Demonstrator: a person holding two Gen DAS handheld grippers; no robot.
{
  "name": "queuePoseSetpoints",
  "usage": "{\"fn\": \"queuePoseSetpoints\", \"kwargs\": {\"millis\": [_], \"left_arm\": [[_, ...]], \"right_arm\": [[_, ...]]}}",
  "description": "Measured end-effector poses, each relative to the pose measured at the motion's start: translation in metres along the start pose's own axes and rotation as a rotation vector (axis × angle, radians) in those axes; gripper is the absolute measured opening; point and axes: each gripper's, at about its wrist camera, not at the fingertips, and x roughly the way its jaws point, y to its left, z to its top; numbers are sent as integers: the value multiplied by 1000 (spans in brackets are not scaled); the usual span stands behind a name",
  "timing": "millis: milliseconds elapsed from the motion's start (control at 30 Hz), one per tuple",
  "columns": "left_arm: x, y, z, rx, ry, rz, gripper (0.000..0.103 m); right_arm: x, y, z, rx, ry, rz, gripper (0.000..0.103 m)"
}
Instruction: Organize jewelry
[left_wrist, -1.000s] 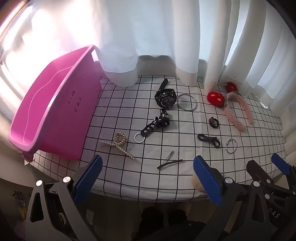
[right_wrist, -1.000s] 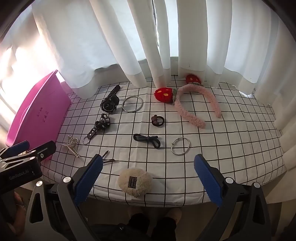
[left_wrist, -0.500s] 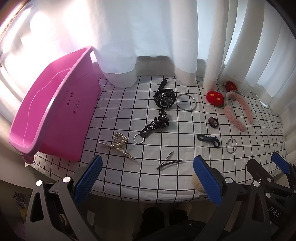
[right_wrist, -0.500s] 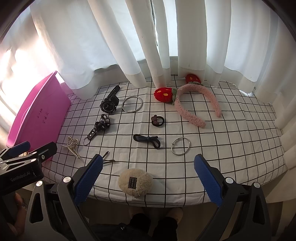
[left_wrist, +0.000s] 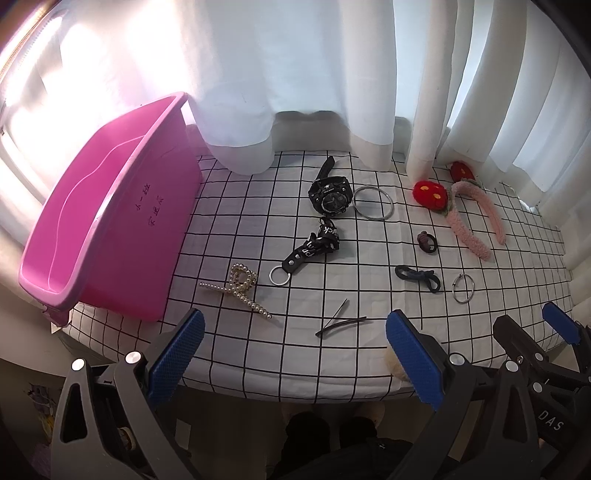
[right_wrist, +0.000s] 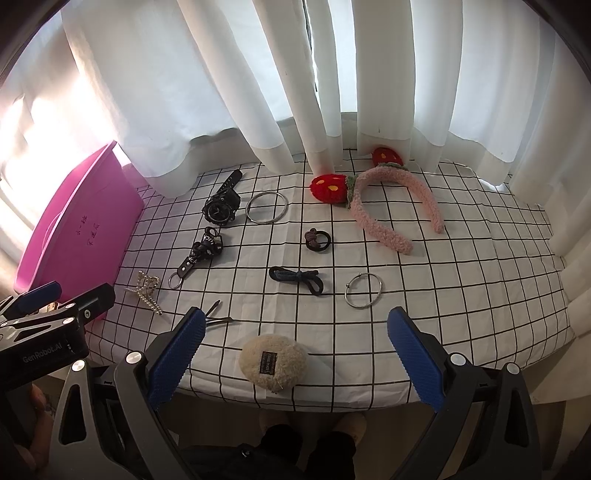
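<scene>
Both my left claw (left_wrist: 291, 347) and right claw (right_wrist: 295, 345) hang released over the worktop (right_wrist: 461, 295) edge. I'd start with the pearl clip (left_wrist: 240, 286), nearest the pink tub (left_wrist: 110, 221), pinching its looped middle.

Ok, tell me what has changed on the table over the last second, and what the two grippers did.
Almost nothing changed. The left gripper drifted slightly, so its view shifted a touch; nothing was grasped or released. The right gripper held its place. Both stay open and empty above the near edge. The pink bin, watch, pearl clip and fluffy headband lie where they were.
</scene>
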Motion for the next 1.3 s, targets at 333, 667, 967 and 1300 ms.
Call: {"fn": "queuePoseSetpoints", "kwargs": {"millis": [333, 667, 967, 1300], "left_arm": [[0, 0, 0, 0, 0, 0, 97], [5, 14, -5, 0, 17, -11, 97], [43, 46, -26, -40, 73, -50, 97], [104, 92, -51, -30, 88, -8, 97]], "right_arm": [[0, 0, 1, 2, 2, -1, 94], [3, 11, -5, 9, 13, -3, 94], [25, 7, -28, 49, 61, 1, 94], [84, 13, -75, 127, 176, 16, 94]]}}
